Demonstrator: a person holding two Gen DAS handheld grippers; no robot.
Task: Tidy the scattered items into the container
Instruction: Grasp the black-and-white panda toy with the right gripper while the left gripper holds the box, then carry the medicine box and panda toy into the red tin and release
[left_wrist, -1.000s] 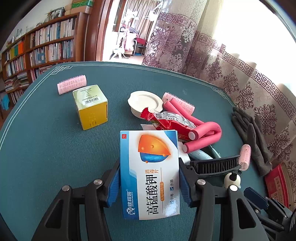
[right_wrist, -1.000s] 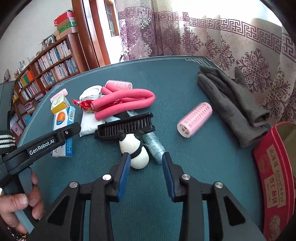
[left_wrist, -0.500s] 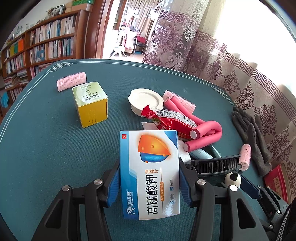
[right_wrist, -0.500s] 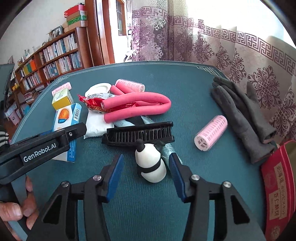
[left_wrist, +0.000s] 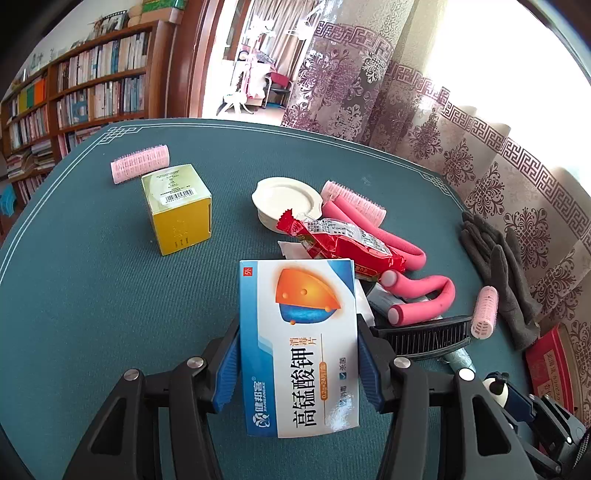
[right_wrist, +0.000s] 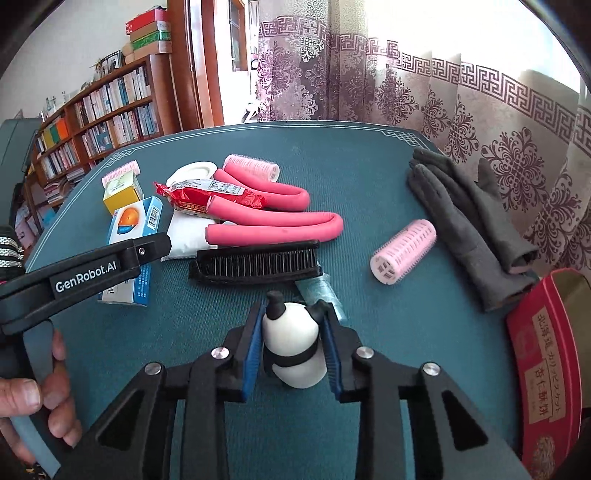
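Blue pads of the right claw (right_wrist: 291, 343) are closing on the white panda figure (right_wrist: 293, 345) on the table (right_wrist: 369, 177), its black top pointing away toward the black comb (right_wrist: 255, 263) just beyond. Left claw (left_wrist: 297, 363) pinches the blue-white medicine box (left_wrist: 297, 343) across its short sides, long axis running away from the camera. Red container (right_wrist: 546, 373) sits at the table's right edge.

- Left gripper (left_wrist: 298, 354): angled down toward the table (left_wrist: 92, 295), blue pads clamped on both long edges of the blue-and-white box (left_wrist: 297, 343).
- Right gripper (right_wrist: 291, 341): angled down toward the table, jaws closing, pads against the panda figure (right_wrist: 293, 345).
- Hand (right_wrist: 35, 398): fingers wrapped round the left gripper's handle.
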